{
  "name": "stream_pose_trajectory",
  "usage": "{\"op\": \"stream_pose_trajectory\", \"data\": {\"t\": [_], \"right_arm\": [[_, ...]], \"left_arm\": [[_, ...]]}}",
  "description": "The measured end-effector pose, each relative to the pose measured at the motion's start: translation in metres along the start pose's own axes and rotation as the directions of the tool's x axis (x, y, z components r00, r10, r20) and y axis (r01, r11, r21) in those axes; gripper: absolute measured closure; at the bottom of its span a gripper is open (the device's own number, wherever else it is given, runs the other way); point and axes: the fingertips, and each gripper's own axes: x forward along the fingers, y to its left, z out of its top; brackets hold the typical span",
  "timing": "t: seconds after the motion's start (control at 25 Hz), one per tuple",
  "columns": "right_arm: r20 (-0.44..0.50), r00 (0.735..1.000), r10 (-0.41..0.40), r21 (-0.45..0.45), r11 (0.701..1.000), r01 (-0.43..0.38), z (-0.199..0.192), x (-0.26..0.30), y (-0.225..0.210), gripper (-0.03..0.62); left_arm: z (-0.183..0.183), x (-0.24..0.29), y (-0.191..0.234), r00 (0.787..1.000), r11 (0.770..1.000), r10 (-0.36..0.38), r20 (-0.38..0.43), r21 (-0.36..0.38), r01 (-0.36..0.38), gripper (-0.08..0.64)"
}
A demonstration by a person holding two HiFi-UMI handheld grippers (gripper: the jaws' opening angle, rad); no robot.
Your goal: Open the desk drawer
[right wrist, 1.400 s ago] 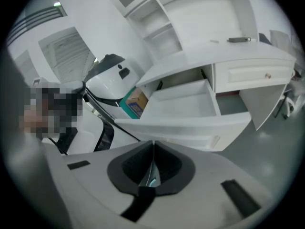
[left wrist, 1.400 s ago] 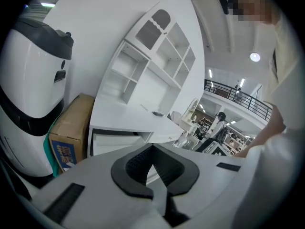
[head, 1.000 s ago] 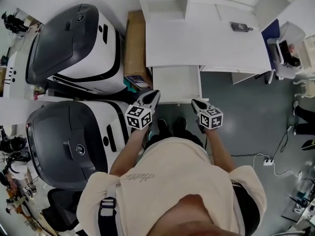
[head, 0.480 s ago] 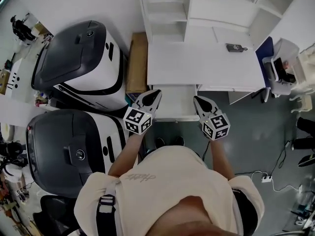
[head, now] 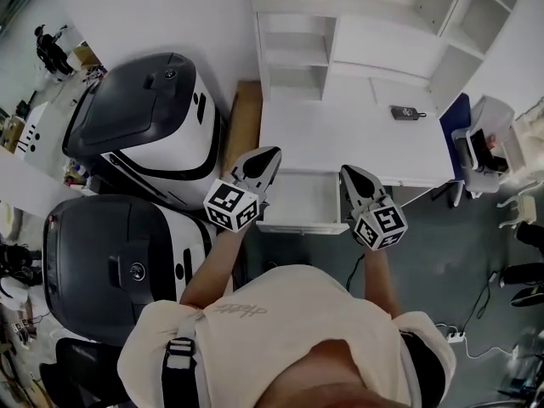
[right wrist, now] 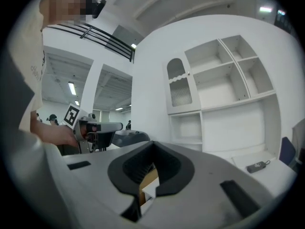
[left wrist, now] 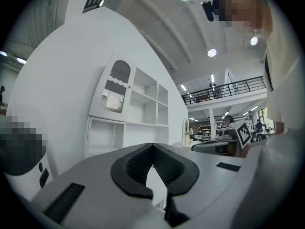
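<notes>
Two big dark-topped machines (head: 127, 143) fill the left side, and since a second ago the view has drawn back from them, so more of the white shelf unit (head: 340, 32) above the white desk (head: 365, 143) now shows. A cardboard box (head: 245, 117) stands wedged between the upper machine and the desk's left edge, leaving no gap there. To the right the grey floor (head: 442, 245) lies open as far as a chair (head: 480, 138) at the desk's far corner. The desk drawer (head: 302, 201) stands pulled out from under the desk's front edge, as it did before, its white inside bare. Both grippers have risen: earlier they hung near the person's shoes, below the drawer front. Now the left gripper (head: 269, 155) lies over the drawer's left rim and the right gripper (head: 348, 175) over its right rim, well apart, with the drawer between them. Each has its jaws pressed together on nothing. A small dark device (head: 405, 112) lies on the desk top near the back right.
</notes>
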Motion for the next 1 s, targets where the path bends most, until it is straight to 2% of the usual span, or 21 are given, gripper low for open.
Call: {"op": "stream_pose_trajectory", "data": {"t": [0.16, 0.24, 0.44, 0.68, 0.84, 1.0], "right_arm": [[0.029, 0.999, 0.020, -0.019, 1.000, -0.019, 0.020, 0.003, 0.000, 0.600], [0.041, 0.999, 0.030, -0.026, 0.999, -0.028, 0.026, 0.004, 0.001, 0.600], [0.103, 0.993, 0.055, 0.007, 0.998, -0.056, 0.042, 0.002, 0.008, 0.600], [0.113, 0.993, 0.047, 0.031, 0.998, -0.050, 0.037, -0.003, 0.011, 0.600], [0.114, 0.991, 0.069, 0.045, 0.996, -0.075, 0.033, -0.004, 0.014, 0.600], [0.101, 0.994, 0.052, 0.029, 0.998, -0.055, 0.029, -0.010, 0.014, 0.600]], "left_arm": [[0.023, -0.002, 0.005, 1.000, 0.996, -0.012, 0.006, 0.093, 0.011, 0.560], [0.035, -0.004, 0.014, 1.000, 0.994, 0.000, 0.024, 0.111, -0.002, 0.560], [0.046, -0.017, 0.027, 0.995, 0.997, 0.051, 0.088, 0.059, -0.056, 0.560], [0.025, -0.022, 0.010, 0.998, 0.996, 0.041, 0.052, 0.080, -0.045, 0.560], [0.006, -0.021, 0.003, 0.998, 1.000, 0.022, 0.050, -0.009, -0.022, 0.560], [0.002, -0.021, 0.003, 0.999, 0.999, 0.034, 0.038, -0.012, -0.034, 0.560]]}}
